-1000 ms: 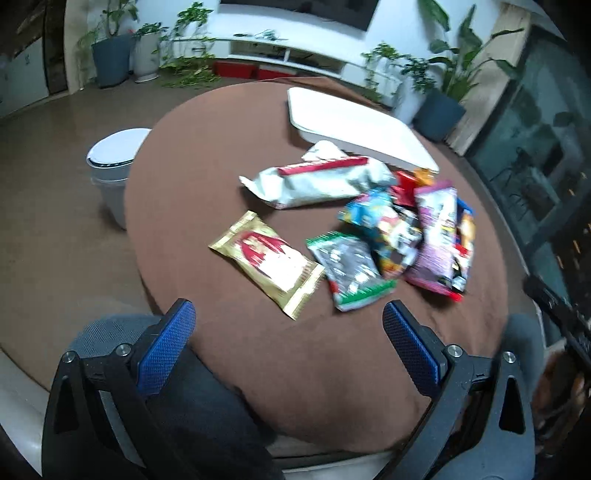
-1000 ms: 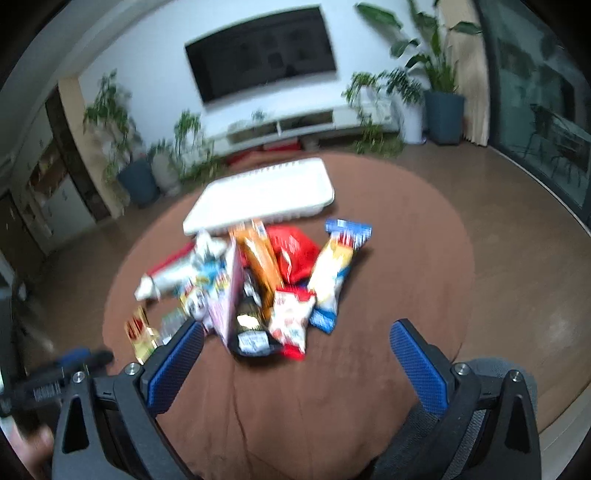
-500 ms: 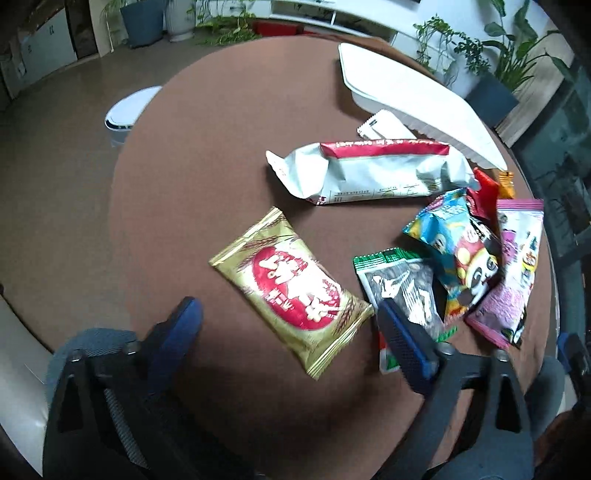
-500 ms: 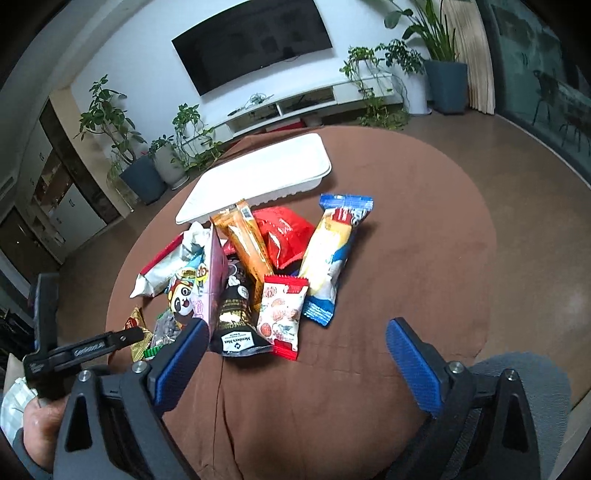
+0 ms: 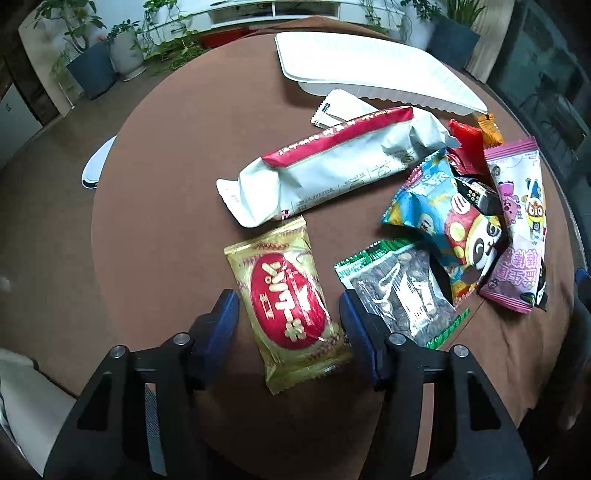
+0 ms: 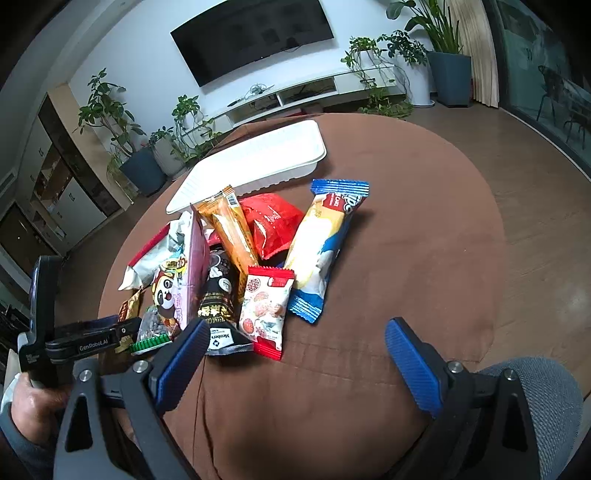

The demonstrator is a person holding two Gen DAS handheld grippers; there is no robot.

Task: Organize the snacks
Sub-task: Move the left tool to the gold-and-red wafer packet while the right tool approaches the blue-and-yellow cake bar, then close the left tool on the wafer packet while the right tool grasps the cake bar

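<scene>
Two blue pads of the left hand-held gripper (image 5: 288, 314) are closing around a gold foil snack packet (image 5: 286, 314) on the round brown surface (image 5: 166, 184), not yet pressing it; the right hand-held gripper (image 6: 295, 356) gapes wide, empty.

Gold packet (image 5: 291, 314) with red oval; white tray (image 5: 373, 77); brown tablecloth (image 5: 166, 192); pink cartoon-printed packet (image 5: 521, 221)

The left wrist camera looks steeply down, close over the brown tabletop (image 5: 155, 206), its claw (image 5: 288, 306) framing a gold snack packet (image 5: 284, 306). The right wrist camera sits farther back and tilts less, taking in the tabletop (image 6: 424, 229), television (image 6: 255, 33) and plants. Both views share the snack pile and the white tray (image 5: 369, 70) (image 6: 255, 162); the right view also catches the left claw (image 6: 122, 332).
</scene>
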